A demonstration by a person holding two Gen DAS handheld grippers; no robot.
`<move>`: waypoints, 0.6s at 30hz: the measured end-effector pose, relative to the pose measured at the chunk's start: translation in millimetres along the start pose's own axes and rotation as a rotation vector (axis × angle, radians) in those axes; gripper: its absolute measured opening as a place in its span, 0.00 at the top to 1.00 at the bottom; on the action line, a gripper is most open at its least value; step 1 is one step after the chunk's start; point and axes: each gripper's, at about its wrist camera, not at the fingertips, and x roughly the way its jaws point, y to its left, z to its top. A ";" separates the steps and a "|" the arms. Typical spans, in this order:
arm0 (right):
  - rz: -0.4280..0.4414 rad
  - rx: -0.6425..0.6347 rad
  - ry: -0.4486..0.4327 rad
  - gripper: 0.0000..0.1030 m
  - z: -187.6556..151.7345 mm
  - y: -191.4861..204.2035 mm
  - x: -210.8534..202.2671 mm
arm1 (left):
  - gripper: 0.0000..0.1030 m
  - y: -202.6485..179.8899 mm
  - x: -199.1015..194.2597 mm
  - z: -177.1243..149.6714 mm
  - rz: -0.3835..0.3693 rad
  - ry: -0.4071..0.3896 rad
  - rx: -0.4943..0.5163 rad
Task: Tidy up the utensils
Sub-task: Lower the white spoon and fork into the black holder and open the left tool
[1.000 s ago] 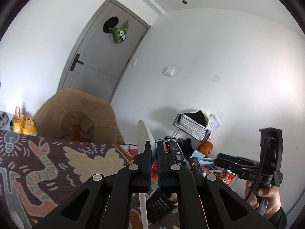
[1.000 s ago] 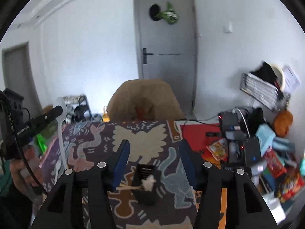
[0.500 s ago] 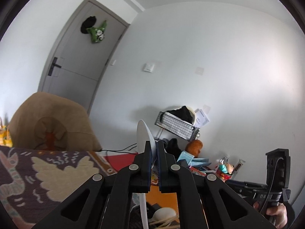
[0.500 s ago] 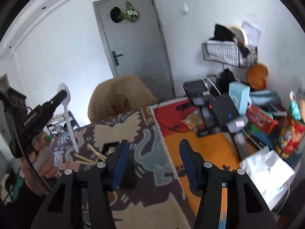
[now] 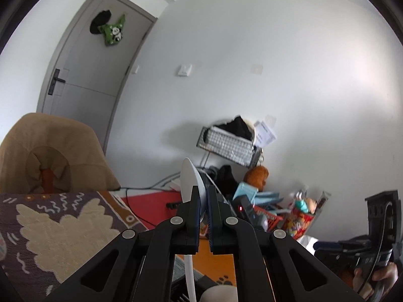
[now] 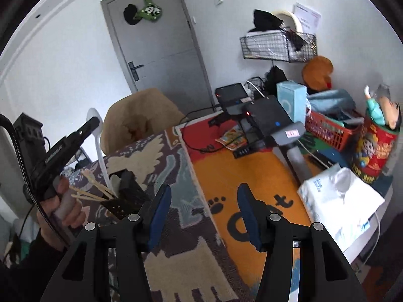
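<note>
1. Left tool [image 5: 204, 201] pinches a white plastic spoon [image 5: 189, 181] just below its bowl, jaws pressed together on it, bowl up and handle hanging straight down.
2. Right tool [image 6: 205, 209] hangs spread and empty above the patterned cloth [image 6: 176, 259] of the worktop.
3. Seen from the right wrist, the spoon's handle tip sits at the mouth of the black perforated utensil holder [image 6: 126, 201]; whether it is already inside I cannot tell.
4. Wooden chopsticks [image 6: 90, 193] and another pale utensil already lean in that holder.
5. Judging by its look, the spoon is light, stiff and smooth, so it may pivot in a narrow pinch; gripping the neck keeps it upright for the drop.
6. Farther off stand a tan-covered chair [image 6: 141, 120] and a grey door [image 6: 163, 40].
</note>
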 end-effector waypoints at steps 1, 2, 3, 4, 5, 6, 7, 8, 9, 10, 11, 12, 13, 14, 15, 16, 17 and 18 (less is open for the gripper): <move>0.002 0.008 0.003 0.48 -0.9 -1.5 1.1 | 0.96 -1.0 1.3 -2.7 -0.011 0.015 -0.001; 0.004 0.011 0.003 0.48 -1.6 -1.6 1.4 | 0.96 -2.5 2.4 -4.5 -0.020 0.027 -0.003; 0.007 0.014 0.004 0.48 -2.2 -1.5 1.6 | 0.96 -3.0 1.9 -6.2 -0.027 0.036 -0.004; 0.010 0.016 0.004 0.48 -2.9 -1.2 1.8 | 0.96 -4.6 0.4 -7.0 -0.035 0.046 -0.001; 0.012 0.017 0.003 0.48 -3.3 -0.7 2.1 | 0.96 -6.4 -0.8 -7.4 -0.040 0.053 0.003; 0.015 0.019 0.004 0.48 -3.8 -0.3 2.4 | 0.96 -8.2 -3.2 -7.7 -0.045 0.061 0.009; 0.016 0.020 0.004 0.48 -4.2 0.1 3.0 | 0.96 -10.8 -5.2 -7.9 -0.048 0.069 0.015; 0.017 0.022 0.006 0.48 -4.9 0.7 3.4 | 0.96 -12.8 -7.6 -7.5 -0.048 0.074 0.020; 0.018 0.023 0.007 0.48 -5.7 1.4 3.7 | 0.96 -15.1 -11.4 -6.9 -0.050 0.079 0.025; 0.018 0.024 0.008 0.48 -6.3 1.9 4.2 | 0.96 -16.6 -13.5 -6.7 -0.053 0.082 0.029; 0.019 0.025 0.008 0.48 -7.2 2.7 4.0 | 0.96 -17.9 -15.9 -6.2 -0.057 0.087 0.033; 0.020 0.025 0.009 0.48 -8.2 3.6 3.6 | 0.96 -20.0 -19.3 -6.0 -0.061 0.094 0.039; 0.021 0.024 0.008 0.48 -9.1 4.6 3.1 | 0.96 -21.6 -21.6 -6.3 -0.061 0.099 0.045; 0.022 0.022 0.008 0.48 -9.9 5.7 2.3 | 0.96 -23.8 -24.7 -6.2 -0.062 0.105 0.053; 0.022 0.021 0.007 0.48 -10.7 6.4 1.8 | 0.96 -25.4 -26.8 -6.6 -0.063 0.110 0.060; 0.022 0.019 0.007 0.48 -11.2 7.9 1.1 | 0.96 -27.7 -29.9 -7.1 -0.066 0.116 0.068; 0.025 0.017 0.007 0.48 -12.3 9.8 0.3 | 0.96 -29.9 -32.8 -7.3 -0.071 0.123 0.075; 0.026 0.015 0.006 0.48 -12.9 11.1 -0.2 | 0.96 -31.9 -34.4 -7.8 -0.078 0.137 0.079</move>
